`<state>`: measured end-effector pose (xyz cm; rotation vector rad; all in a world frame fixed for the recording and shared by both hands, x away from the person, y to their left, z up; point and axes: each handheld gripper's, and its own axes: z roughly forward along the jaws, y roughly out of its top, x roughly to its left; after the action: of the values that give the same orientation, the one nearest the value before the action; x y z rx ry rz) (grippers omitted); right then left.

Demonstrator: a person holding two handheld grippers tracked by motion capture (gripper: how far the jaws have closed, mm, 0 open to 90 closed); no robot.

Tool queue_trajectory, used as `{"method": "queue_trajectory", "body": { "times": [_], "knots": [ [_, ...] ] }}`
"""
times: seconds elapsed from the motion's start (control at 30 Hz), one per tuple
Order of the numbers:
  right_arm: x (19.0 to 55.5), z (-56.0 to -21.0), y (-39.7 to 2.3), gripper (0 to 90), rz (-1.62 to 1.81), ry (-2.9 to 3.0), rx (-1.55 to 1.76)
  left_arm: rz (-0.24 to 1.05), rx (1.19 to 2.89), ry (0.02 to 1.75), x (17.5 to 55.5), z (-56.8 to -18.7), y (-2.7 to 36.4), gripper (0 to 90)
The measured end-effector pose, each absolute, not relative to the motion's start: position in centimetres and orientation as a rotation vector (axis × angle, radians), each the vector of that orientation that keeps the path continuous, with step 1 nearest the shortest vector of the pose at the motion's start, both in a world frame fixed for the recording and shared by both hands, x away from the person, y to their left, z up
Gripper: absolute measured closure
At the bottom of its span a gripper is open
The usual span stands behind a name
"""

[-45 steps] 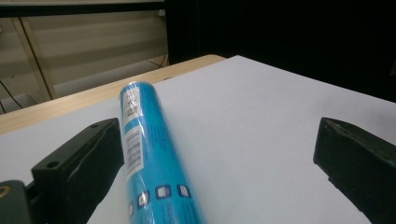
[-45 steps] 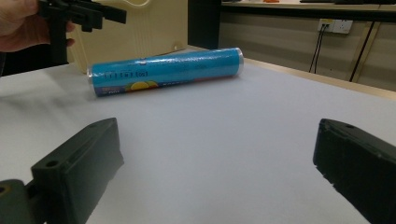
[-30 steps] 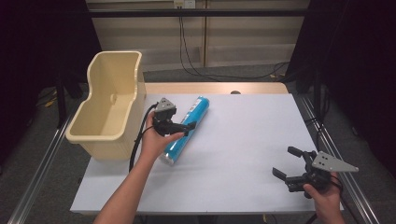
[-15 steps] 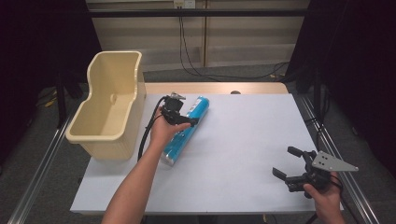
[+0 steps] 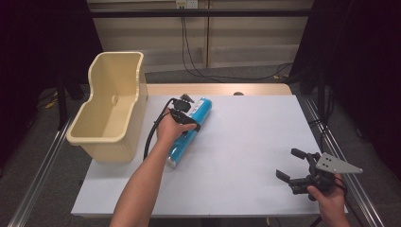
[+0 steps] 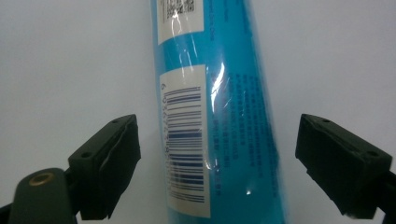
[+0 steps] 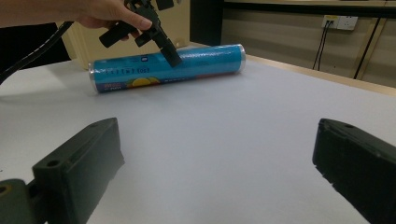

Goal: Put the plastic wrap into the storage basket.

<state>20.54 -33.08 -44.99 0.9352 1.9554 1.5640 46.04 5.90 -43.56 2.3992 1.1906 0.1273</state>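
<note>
Forearms came in from the bottom of the high view: the left gripper [image 5: 185, 107] hung over a blue tube [image 5: 190, 133] that lay on its side on the white table [image 5: 246, 142], just beside a cream bin [image 5: 111, 111], while the right gripper [image 5: 297, 171] sat well apart near the table's near right corner, its jaws spread and holding nothing. From the left gripper view, the two black jaws stood wide, one either side of the tube [image 6: 219, 112], neither touching it, with the barcode label [image 6: 185, 140] facing up between them. From the right gripper view, its own jaws were parted over bare table [image 7: 224, 140], and farther off the other hand [image 7: 100, 11] held the left gripper [image 7: 156, 30] tilted down onto the tube [image 7: 168, 67]. Being round and wrapped in glossy film, the tube would likely roll or slip sideways if one jaw met it first, and a grip this near one end could let the long end droop
</note>
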Motion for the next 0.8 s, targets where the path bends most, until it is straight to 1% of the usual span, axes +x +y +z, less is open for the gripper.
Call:
{"method": "queue_trajectory", "body": {
  "times": [0.1,0.2,0.27,0.4,0.57,0.73,0.8],
  "knots": [
    [20.5,-45.0,-33.1,1.0,1.564,1.954,0.938,0.111,2.434,1.201,46.1,-43.9,5.7,19.4],
    [20.6,-45.0,-33.1,1.0,1.565,1.955,0.938,0.095,2.469,1.197,46.2,-44.1,5.5,22.1],
    [20.6,-45.0,-33.1,1.1,1.564,1.956,0.939,0.057,2.477,1.223,46.3,-44.3,5.3,27.5],
    [20.6,-45.0,-33.1,1.1,1.564,1.956,0.937,0.053,2.496,1.232,46.5,-44.8,4.9,27.5],
    [20.6,-45.0,-33.2,1.2,1.563,1.957,0.938,-0.012,2.489,1.289,46.7,-45.4,4.6,28.4],
    [20.6,-45.0,-33.4,1.2,1.563,1.95,0.939,-0.019,2.496,1.353,46.9,-45.2,4.2,31.3],
    [20.5,-45.0,-33.4,1.2,1.561,1.95,0.939,0.003,2.516,1.395,46.9,-45.0,3.8,31.9]
  ]
}}
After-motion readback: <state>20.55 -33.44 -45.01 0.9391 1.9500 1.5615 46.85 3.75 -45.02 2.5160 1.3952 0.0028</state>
